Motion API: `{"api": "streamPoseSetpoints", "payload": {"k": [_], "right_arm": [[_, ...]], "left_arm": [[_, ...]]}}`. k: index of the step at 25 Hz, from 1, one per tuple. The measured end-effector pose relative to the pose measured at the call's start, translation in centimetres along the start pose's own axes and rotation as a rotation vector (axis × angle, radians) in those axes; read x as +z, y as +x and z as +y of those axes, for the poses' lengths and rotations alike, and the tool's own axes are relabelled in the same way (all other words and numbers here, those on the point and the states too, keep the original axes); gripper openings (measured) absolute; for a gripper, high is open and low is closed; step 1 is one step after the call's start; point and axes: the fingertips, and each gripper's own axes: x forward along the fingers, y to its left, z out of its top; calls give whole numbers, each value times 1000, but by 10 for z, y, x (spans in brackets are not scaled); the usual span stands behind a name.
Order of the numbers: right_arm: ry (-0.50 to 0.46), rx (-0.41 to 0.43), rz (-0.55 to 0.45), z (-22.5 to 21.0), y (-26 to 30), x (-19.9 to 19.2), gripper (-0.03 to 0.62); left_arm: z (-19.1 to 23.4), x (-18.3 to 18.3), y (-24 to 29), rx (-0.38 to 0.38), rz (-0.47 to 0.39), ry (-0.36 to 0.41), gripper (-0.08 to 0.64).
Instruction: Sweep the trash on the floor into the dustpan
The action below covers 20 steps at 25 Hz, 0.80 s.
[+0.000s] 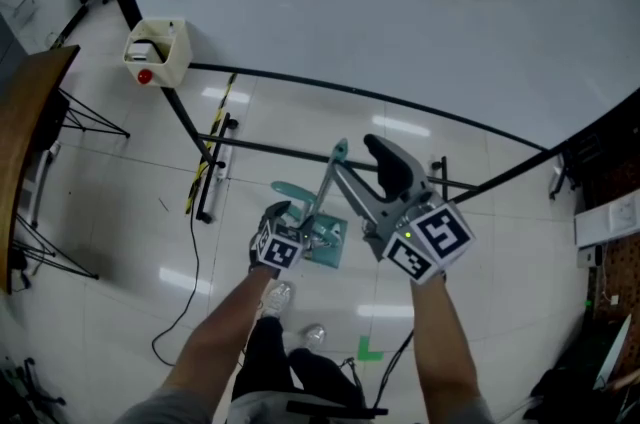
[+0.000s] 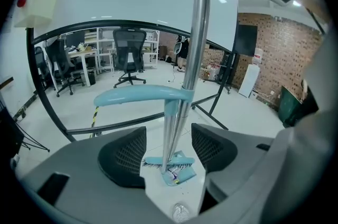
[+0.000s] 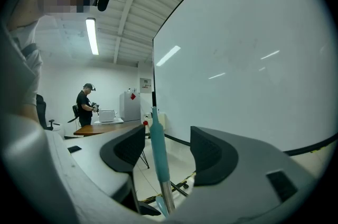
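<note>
Teal broom handle (image 3: 158, 157) inside released right hand-held gripper (image 3: 168, 151); dustpan pole (image 2: 171, 117) inside released left hand-held gripper (image 2: 169, 153)

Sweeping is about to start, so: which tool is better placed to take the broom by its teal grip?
Right. The right tool, open, has the teal grip between its jaws; the left tool sits lower, around the bare metal poles.
</note>
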Motion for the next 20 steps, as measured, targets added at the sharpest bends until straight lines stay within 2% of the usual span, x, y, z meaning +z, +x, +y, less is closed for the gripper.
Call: {"api": "streamPoseSetpoints", "payload": {"k": [4,7,9,11,12,15,17,19,20], "right_arm": [[15,-48,-4,-7,-26,1,256],[34,-83,-1,-6,-51,4,256],[34,-109,15,-1,-66,6,256],[26,-146,43,6,-82,4,248],[23,-165,58,9,-91,2,213],[18,-221,74,14,-116,-2,136],[18,-280,65,14,-132,0,104],[6,-321,51,13,-148,5,28],[-2,-333,48,13,-155,7,12]], "left_arm": [[-3,-6,-36,-32,10,-39,252],[-7,-3,-67,-72,-15,15,246],[-12,8,-88,-85,-39,61,174],[-19,30,-113,-92,-77,107,68],[-25,43,-124,-103,-99,127,32],[-48,83,-153,-155,-161,172,5],[-66,109,-168,-202,-194,199,5],[-86,134,-181,-256,-230,231,5],[-98,146,-187,-280,-251,246,5]]}}
